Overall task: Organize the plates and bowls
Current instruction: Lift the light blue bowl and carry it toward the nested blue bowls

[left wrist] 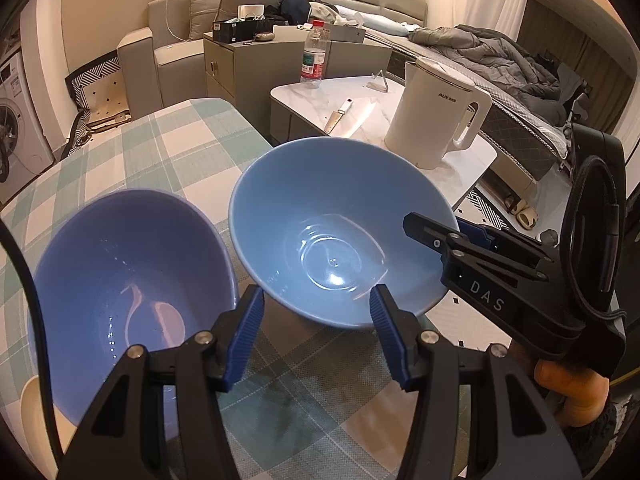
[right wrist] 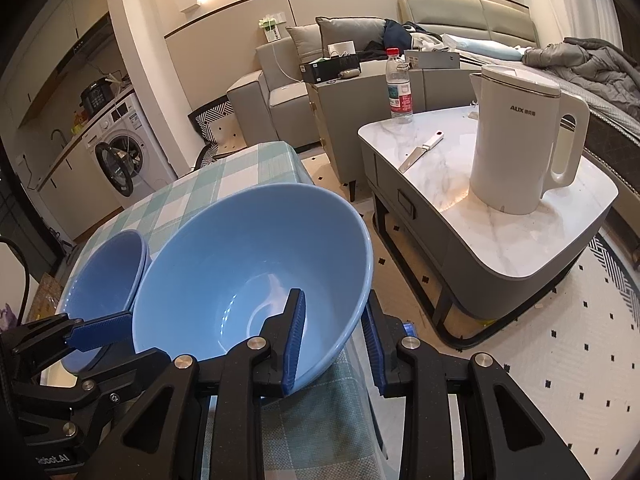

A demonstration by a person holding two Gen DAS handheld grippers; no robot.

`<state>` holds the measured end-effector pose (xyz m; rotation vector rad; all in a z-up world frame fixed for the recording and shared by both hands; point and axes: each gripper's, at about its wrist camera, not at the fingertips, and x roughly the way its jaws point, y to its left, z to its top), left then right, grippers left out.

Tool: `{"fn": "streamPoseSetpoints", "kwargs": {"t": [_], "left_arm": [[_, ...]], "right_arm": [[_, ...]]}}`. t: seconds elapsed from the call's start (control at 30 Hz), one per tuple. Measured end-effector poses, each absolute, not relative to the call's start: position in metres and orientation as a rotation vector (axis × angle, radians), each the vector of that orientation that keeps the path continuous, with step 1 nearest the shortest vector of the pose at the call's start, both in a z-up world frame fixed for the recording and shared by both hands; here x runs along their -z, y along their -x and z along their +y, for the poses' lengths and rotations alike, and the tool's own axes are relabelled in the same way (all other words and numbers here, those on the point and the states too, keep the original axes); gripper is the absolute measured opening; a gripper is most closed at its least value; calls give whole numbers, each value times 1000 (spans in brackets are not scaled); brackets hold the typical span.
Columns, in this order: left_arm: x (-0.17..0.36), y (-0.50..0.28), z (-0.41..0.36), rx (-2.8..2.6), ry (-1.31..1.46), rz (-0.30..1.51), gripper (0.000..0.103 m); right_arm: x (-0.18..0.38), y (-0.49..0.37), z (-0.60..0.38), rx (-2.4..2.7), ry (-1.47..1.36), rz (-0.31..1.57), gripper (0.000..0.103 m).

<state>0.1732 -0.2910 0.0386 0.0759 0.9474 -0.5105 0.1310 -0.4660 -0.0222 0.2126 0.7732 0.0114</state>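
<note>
A light blue bowl [left wrist: 332, 232] sits tilted near the right edge of the checked table [left wrist: 160, 140]. My right gripper [right wrist: 334, 300] is shut on the light blue bowl [right wrist: 248, 264], one finger inside the near rim and one outside. In the left wrist view the right gripper [left wrist: 452, 232] comes in from the right onto that rim. A darker blue bowl [left wrist: 120, 280] stands just left of it, also seen as the darker bowl [right wrist: 108, 268]. My left gripper [left wrist: 316, 300] is open just short of the light bowl's near wall and holds nothing. One of the left gripper's fingers [right wrist: 102, 332] shows beside the darker bowl.
A marble coffee table [right wrist: 520, 240] stands to the right with a white kettle [right wrist: 520, 140], a water bottle [right wrist: 398, 88] and a knife [right wrist: 420, 152]. A gap of floor separates the two tables. A cream rim [left wrist: 30, 400] shows at the far left.
</note>
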Motion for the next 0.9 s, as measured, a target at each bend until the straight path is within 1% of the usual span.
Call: {"fn": "streamPoseSetpoints", "kwargs": {"t": [0.33, 0.4, 0.47, 0.53, 0.63, 0.9], "left_arm": [[-39, -173, -290, 517, -77, 936, 54], [-44, -170, -291, 550, -73, 914, 51], [-45, -167, -297, 587, -78, 923, 51], [-45, -164, -304, 578, -114, 913, 50], [-41, -166, -304, 579, -106, 930, 50], [-44, -166, -290, 536, -64, 952, 51]], "right_arm": [[19, -127, -460, -11, -174, 755, 30], [16, -125, -458, -36, -168, 737, 30], [13, -124, -455, -62, -162, 720, 30], [13, -124, -451, -53, -147, 725, 30], [21, -129, -458, -40, -170, 761, 30], [23, -130, -461, -46, -181, 768, 30]]}}
